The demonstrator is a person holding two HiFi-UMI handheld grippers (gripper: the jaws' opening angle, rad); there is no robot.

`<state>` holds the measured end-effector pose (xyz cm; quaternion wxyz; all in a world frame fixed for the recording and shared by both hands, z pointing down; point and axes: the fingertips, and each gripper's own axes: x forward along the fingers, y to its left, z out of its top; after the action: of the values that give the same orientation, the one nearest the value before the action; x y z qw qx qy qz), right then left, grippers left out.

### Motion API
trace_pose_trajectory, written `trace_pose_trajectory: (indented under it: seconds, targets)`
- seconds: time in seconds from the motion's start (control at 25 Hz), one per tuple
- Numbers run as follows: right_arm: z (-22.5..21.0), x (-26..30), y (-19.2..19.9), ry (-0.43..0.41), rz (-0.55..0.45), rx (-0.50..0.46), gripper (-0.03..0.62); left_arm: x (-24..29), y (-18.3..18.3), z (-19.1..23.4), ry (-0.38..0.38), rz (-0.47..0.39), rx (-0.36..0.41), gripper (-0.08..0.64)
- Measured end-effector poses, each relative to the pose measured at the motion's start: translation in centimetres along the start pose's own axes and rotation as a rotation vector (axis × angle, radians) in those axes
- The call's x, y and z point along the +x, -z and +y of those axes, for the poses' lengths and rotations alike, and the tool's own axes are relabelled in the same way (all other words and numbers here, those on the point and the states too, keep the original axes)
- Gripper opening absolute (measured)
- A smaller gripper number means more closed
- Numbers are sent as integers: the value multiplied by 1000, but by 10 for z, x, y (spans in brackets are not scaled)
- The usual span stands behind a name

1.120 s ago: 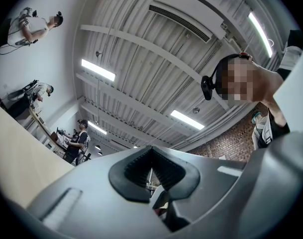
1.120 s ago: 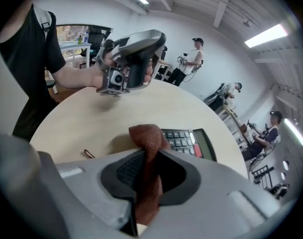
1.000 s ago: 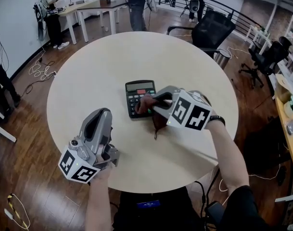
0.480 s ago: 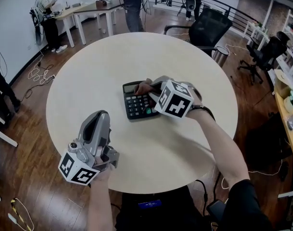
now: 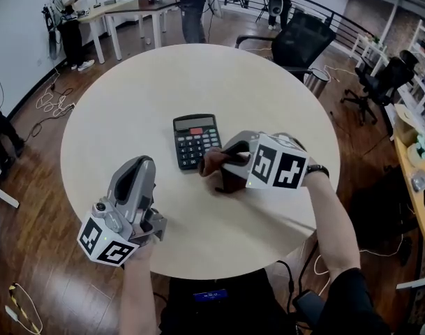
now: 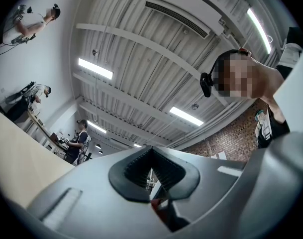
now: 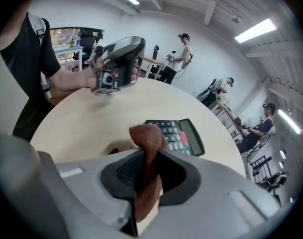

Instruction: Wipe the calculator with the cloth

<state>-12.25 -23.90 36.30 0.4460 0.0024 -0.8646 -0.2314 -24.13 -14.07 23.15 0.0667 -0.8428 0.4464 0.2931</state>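
A black calculator (image 5: 195,140) lies flat near the middle of the round table (image 5: 142,96); the right gripper view has the calculator (image 7: 178,136) just beyond the jaws. My right gripper (image 5: 211,162) is shut on a brown cloth (image 5: 222,171), which hangs at the calculator's lower right corner. In the right gripper view the cloth (image 7: 147,153) is pinched between the pads and bulges out in front. My left gripper (image 5: 135,175) is held over the table's near left edge, tilted upward, jaws shut with nothing in them (image 6: 150,189).
A black office chair (image 5: 299,40) stands behind the table. Several people work at a desk (image 5: 132,7) at the far left. Cables (image 5: 48,100) lie on the wooden floor. A shelf (image 5: 418,159) runs along the right.
My right gripper drew the cloth from the calculator's upper right, near its display, back down toward me to its lower right corner. The left gripper stayed put.
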Motion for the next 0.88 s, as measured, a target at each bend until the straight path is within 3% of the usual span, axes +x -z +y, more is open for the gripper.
trace_pose_trajectory:
  seconds: [0.2,0.28,0.44,0.6,0.88]
  targets:
    - [-104,2,-10,385,-48,139,51,-2,-1,3,3,12,5,3]
    - [-125,15,-9,424,-40,170,51,-5,-1,3,-4,11,6,3]
    - [-115,45,-6,327,7,149,51,-4,1,3,0,21,-7,3]
    - [-79,34,5,244,17,107,51,9,14,-4,11,59,-13,3]
    - [21,5,3,38,-22,32,51,27,46,-5,29,227,-65,4]
